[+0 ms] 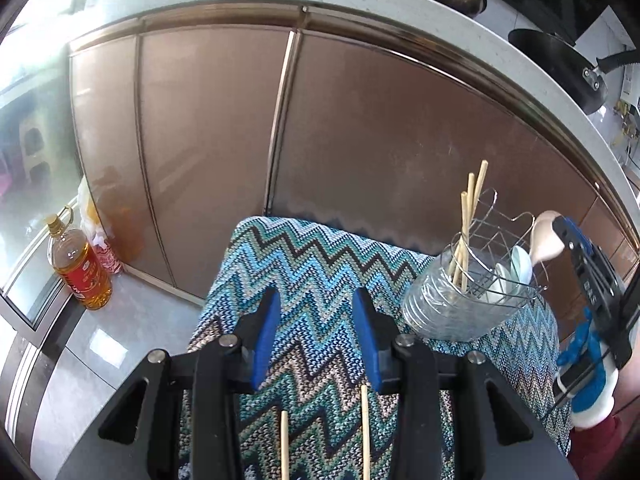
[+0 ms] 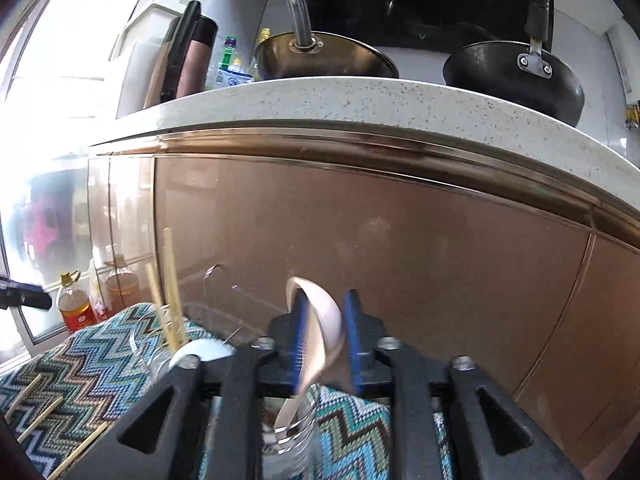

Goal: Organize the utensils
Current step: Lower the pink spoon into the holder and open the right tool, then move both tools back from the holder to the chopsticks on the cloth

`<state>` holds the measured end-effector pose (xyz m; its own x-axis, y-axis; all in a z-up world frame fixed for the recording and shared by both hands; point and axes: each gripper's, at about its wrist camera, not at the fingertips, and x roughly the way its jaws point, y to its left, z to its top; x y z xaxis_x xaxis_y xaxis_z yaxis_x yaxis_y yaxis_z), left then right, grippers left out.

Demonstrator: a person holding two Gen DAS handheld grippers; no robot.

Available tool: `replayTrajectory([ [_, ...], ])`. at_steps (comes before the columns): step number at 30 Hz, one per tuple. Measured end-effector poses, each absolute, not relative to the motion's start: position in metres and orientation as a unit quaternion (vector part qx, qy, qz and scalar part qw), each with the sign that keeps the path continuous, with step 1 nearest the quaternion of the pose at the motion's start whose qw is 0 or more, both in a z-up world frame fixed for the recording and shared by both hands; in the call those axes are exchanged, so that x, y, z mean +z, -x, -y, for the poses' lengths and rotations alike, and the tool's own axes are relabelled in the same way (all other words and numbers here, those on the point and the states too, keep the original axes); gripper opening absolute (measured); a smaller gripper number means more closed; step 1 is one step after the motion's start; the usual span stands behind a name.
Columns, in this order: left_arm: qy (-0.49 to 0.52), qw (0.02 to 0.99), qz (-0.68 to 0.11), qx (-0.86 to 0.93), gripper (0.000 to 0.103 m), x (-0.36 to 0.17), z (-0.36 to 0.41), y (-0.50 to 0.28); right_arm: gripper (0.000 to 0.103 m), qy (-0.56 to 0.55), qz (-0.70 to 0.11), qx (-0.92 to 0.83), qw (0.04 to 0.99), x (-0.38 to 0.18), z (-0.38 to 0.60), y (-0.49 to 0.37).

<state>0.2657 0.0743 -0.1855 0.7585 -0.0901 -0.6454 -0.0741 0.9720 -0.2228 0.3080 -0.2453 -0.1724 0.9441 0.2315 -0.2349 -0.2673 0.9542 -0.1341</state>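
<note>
Wire rack (image 1: 498,256) stood near the table's (image 1: 320,264) right edge, cabinet front close behind. Right gripper (image 2: 324,336) clenched a pale ceramic spoon (image 2: 320,320); left gripper (image 1: 316,336) hung released above loose chopsticks (image 1: 365,432).

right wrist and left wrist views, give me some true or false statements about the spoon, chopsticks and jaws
1. The right gripper has its jaws shut on a pale spoon. True.
2. The left gripper holds a chopstick. False: its jaws are open with nothing between them, over the zigzag cloth.
3. Several chopsticks stand in the wire rack. True.
4. No chopsticks remain on the cloth. False: loose chopsticks lie on it.
5. The oil bottle sits on the counter beside the pans. False: it stands on the floor by the cabinet.
</note>
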Motion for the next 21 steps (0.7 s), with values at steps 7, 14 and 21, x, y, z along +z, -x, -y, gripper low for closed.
replayTrajectory([
  [7, 0.132, 0.933, -0.335, -0.005, 0.035, -0.172, -0.086, -0.238, 0.032, 0.07, -0.118, 0.122, 0.983, -0.151, 0.246, -0.267],
  [14, 0.132, 0.939, -0.317, 0.002, 0.035, -0.148, -0.101, -0.195, 0.034, 0.05, -0.16, 0.117, 0.979, -0.142, 0.253, -0.212],
  [21, 0.127, 0.946, -0.297, 0.0, 0.036, -0.124, -0.109, -0.148, 0.043, 0.025, -0.175, 0.124, 0.976, -0.135, 0.256, -0.152],
])
